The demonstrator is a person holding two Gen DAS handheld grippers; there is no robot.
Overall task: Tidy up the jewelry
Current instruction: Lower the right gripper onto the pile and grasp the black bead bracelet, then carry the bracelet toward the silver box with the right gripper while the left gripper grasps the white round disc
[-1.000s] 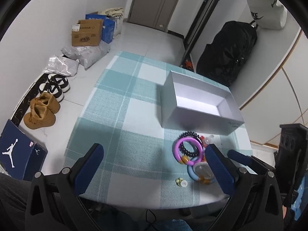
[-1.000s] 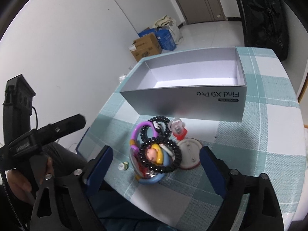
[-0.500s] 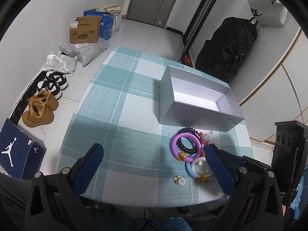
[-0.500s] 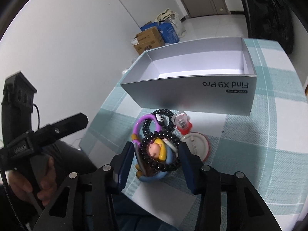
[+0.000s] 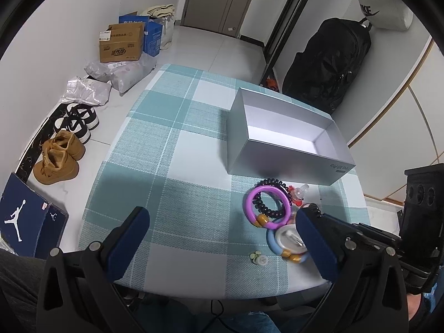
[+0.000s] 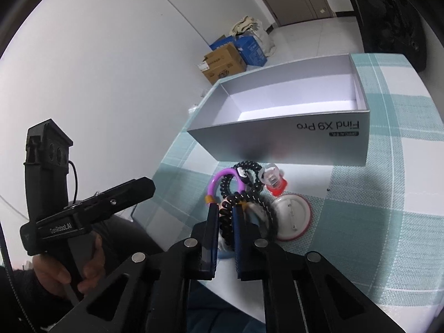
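A pile of jewelry lies on the checked tablecloth in front of an open grey box (image 5: 280, 136), which also shows in the right wrist view (image 6: 280, 141). The pile holds a purple bangle (image 5: 254, 202), a black coil bracelet (image 6: 244, 197), a blue ring (image 5: 273, 245), a round white badge (image 6: 291, 216) and a small red and clear clip (image 6: 273, 181). My right gripper (image 6: 225, 212) is shut on the black coil bracelet at the near side of the pile. My left gripper (image 5: 222, 233) is open and empty, held above the table's near edge.
The box is empty inside. Two small earring pieces (image 5: 258, 258) lie near the table's front edge. Shoes (image 5: 59, 158), cardboard boxes (image 5: 122, 43) and bags stand on the floor to the left. A black suitcase (image 5: 330, 63) stands behind the table.
My right gripper has closed from wide open onto the black coil bracelet. My left gripper has drawn back a little and stays open.
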